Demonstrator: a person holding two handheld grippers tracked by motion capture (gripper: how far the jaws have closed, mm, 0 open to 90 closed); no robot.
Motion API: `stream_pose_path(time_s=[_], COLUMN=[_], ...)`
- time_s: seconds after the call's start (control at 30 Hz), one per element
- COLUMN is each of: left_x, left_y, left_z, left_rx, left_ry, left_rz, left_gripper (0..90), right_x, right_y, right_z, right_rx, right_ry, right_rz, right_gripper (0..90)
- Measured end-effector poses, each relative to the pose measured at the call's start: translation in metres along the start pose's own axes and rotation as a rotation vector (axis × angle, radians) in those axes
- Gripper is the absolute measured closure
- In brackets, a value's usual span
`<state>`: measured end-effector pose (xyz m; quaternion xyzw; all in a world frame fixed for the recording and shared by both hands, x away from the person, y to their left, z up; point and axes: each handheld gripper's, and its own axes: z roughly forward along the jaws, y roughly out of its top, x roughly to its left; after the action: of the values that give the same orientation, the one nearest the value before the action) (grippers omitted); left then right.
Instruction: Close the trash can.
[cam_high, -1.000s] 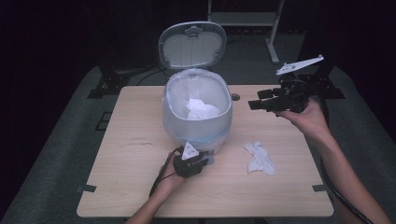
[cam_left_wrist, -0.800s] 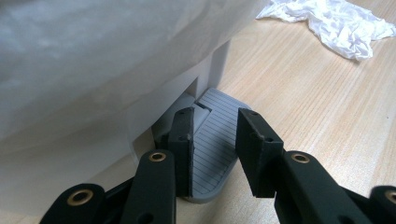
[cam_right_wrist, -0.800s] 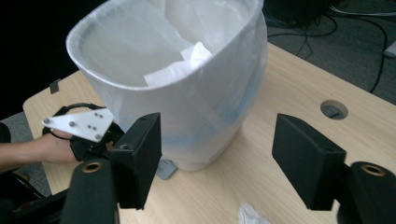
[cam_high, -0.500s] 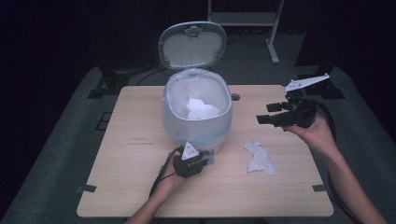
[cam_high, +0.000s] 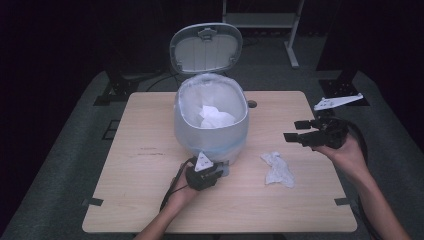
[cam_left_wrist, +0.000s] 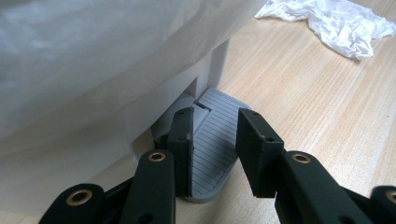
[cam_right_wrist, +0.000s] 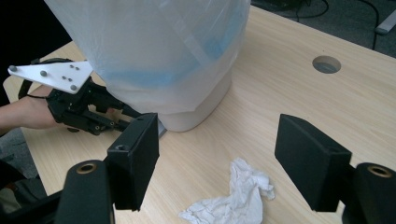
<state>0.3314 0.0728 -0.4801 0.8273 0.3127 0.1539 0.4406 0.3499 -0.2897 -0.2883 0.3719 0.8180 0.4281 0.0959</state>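
A pale pedal bin (cam_high: 200, 137) with a white liner stands mid-table, its lid (cam_high: 205, 47) up and a crumpled tissue (cam_high: 216, 117) inside. My left gripper (cam_high: 221, 168) lies at the bin's front, shut to a narrow gap, its tips resting on the grey ribbed pedal (cam_left_wrist: 212, 149). A second crumpled tissue (cam_high: 277, 169) lies on the wood to the right of the bin. My right gripper (cam_high: 292, 131) hovers above and right of it, open. Its jaws have just been opening and nothing is between them; below them is the tissue (cam_right_wrist: 233, 196).
The wooden table (cam_high: 140, 200) has a small round hole (cam_high: 251, 104) behind the bin. Dark floor, cables and stand legs surround it. Bare wood lies left of the bin and along the front edge.
My right gripper has come down and toward the near side, closer to the tissue on the table. The left gripper, the bin and its raised lid have stayed put.
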Motion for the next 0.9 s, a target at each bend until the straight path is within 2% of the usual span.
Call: stream_pose_path(time_s=[0.57, 0.9], left_x=[0.001, 0.001], left_y=[0.000, 0.000], left_z=[0.000, 0.000], left_rx=[0.003, 0.003], left_ry=[-0.001, -0.001], left_rz=[0.005, 0.006], left_gripper=[67.0, 66.7], right_x=[-0.007, -0.010], right_y=[-0.023, -0.037], right_z=[0.010, 0.021], right_rx=[0.018, 0.021], right_ry=[-0.017, -0.006], right_rz=[0.000, 0.010], right_gripper=[28.3, 28.1])
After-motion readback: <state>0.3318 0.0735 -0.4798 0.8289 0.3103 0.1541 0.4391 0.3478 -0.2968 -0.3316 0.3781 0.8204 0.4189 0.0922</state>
